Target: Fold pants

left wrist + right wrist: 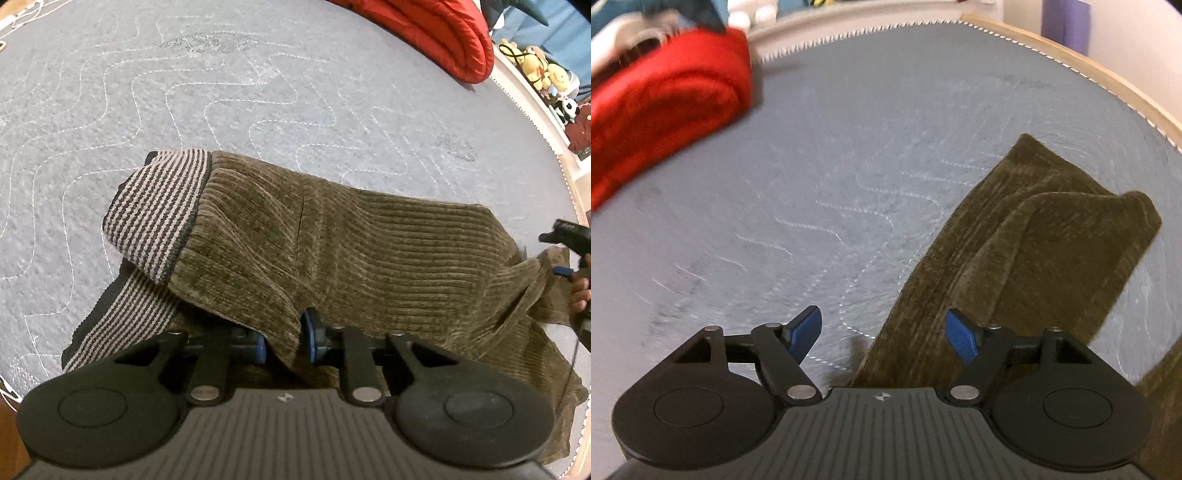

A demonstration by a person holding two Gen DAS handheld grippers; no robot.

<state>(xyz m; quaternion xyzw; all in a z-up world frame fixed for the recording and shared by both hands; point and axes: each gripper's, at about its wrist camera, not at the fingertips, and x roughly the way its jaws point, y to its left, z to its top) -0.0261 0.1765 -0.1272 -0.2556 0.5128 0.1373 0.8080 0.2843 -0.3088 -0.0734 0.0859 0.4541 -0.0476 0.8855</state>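
Olive-brown corduroy is being pinched between the blue pads (308,334) of the left gripper (286,341): a fold of the pants (332,251) is being held there, with the jaws drawn close together on the cloth. The pants are being seen lying on a grey quilted mattress (184,110), stitched in wavy white lines. In the left wrist view the striped grey-and-black waistband (155,214) is being shown to the left of the gripper, one layer doubled over another, while the ribbed fabric is being spread off to the right. At that view's right edge part of the right gripper (569,251) and some of the person's fingers (580,295) are being seen just beside the rumpled cloth.

In the right wrist view, which is being blurred by motion, the right gripper (886,334) is being held with its jaws wide apart and nothing between them. Its blue right pad (962,336) is being seen over the edge of a pant leg (1034,251), which is being laid out up and to the right across the mattress (849,147), its end folded in layers. A red padded blanket (665,96) is being shown bundled at the far left of the bed, well apart from the pants. Plush toys (539,70) are being seen beyond the bed's edge in the left wrist view.
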